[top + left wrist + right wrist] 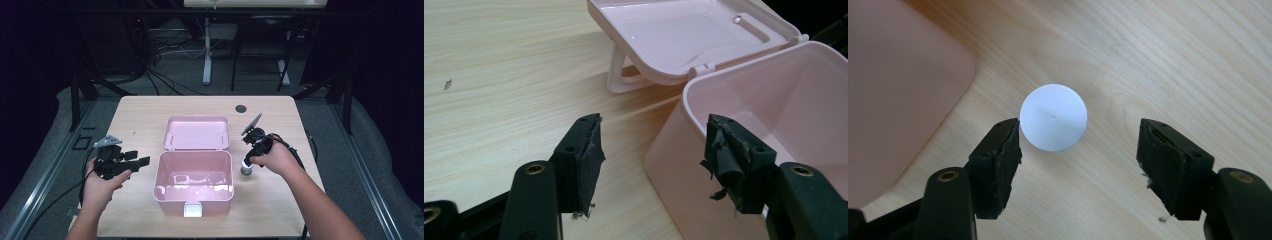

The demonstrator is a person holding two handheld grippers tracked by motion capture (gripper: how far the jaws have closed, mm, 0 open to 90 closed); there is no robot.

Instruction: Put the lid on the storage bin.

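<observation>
Wooden table (140,112) holds an open pink box (194,181). Right gripper (1079,150) hangs over a white-topped bottle (1053,117) beside the box, jaws spread. Left gripper (651,155) waits, jaws spread, empty. Next, I think: lower, then pinch the bottle.

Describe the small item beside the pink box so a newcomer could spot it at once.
Start at the open pink box in the middle of the wooden table, its lid laid back. Just off its right side, under the right gripper, stands a small container. From above its top shows as a plain white disc, the one round white thing there.
</observation>
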